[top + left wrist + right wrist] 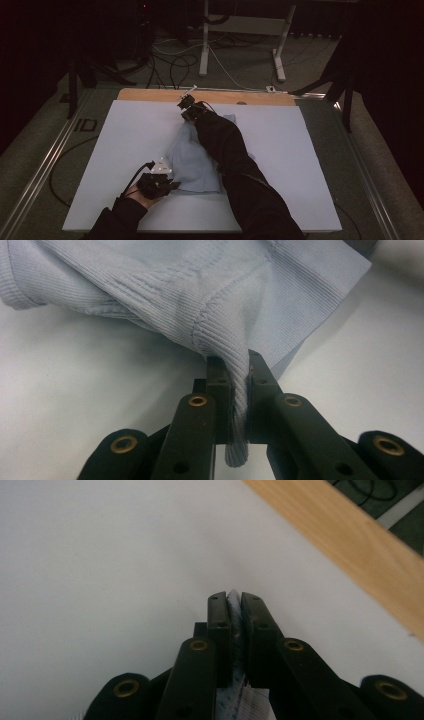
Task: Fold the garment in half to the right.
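Note:
A pale blue ribbed garment (195, 162) lies crumpled in the middle of the white table (125, 140). My left gripper (167, 182) is at its near left corner, shut on a fold of the ribbed fabric (240, 390) that runs down between its jaws. My right gripper (186, 107) reaches to the far end of the garment, a dark sleeve (225, 145) crossing over the cloth. Its jaws are shut on a thin edge of the blue fabric (235, 615), held a little above the white surface.
A wooden strip (210, 95) runs along the table's far edge, seen close by as the wooden strip (350, 545) in the right gripper view. Beyond it are cables (175, 60) and white desk legs (205, 45) on the floor. Metal rails (45, 165) flank the table.

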Tool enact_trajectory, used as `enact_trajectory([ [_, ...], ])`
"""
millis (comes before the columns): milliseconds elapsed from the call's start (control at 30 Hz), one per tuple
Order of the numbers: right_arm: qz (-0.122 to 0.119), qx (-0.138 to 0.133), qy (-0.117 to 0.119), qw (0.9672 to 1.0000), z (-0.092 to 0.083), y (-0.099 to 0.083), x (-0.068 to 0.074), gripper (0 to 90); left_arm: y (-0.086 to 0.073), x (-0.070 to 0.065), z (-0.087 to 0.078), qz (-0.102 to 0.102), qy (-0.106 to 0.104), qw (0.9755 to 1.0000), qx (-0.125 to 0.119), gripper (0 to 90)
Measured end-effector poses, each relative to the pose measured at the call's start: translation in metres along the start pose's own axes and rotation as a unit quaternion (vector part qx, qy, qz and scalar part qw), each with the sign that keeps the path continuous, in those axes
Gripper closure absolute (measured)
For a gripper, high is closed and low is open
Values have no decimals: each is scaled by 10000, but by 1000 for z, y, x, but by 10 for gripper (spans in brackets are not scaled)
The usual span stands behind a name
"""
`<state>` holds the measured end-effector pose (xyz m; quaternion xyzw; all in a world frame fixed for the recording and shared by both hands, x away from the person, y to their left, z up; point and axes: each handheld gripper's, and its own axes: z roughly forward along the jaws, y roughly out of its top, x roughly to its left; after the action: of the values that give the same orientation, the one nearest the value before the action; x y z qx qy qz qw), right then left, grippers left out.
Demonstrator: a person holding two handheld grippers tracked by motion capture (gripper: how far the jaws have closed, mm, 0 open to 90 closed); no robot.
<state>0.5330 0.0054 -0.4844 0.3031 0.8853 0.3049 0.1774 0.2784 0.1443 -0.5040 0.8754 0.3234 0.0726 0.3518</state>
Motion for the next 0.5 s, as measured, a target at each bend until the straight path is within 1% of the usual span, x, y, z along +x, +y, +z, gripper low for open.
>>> enact_trajectory([
  [33,33,-74,29,10000,-3,1,-2,845,1,0,0,7,4,10000,1,858],
  [100,46,-93,10,9999,-5,2,-2,846,2,-2,-1,21,1,10000,-7,858],
  [167,24,-94,51,9999,-6,3,-2,845,3,-2,-2,60,5,10000,18,857],
  [200,23,-105,29,9999,-9,3,-2,846,5,-4,-3,71,-16,10000,-3,857],
  [233,35,-178,72,9998,-15,5,-4,845,6,-4,-4,73,-30,10000,2,858],
  [333,16,-195,77,9998,-19,5,-5,846,9,-5,-7,104,-17,9999,-15,858],
  [433,70,-306,132,9994,-25,6,-8,845,12,-7,-9,152,-18,9999,-17,858],
  [500,27,-307,107,9995,-29,6,-9,845,14,-9,-9,205,-23,9998,-22,858],
])
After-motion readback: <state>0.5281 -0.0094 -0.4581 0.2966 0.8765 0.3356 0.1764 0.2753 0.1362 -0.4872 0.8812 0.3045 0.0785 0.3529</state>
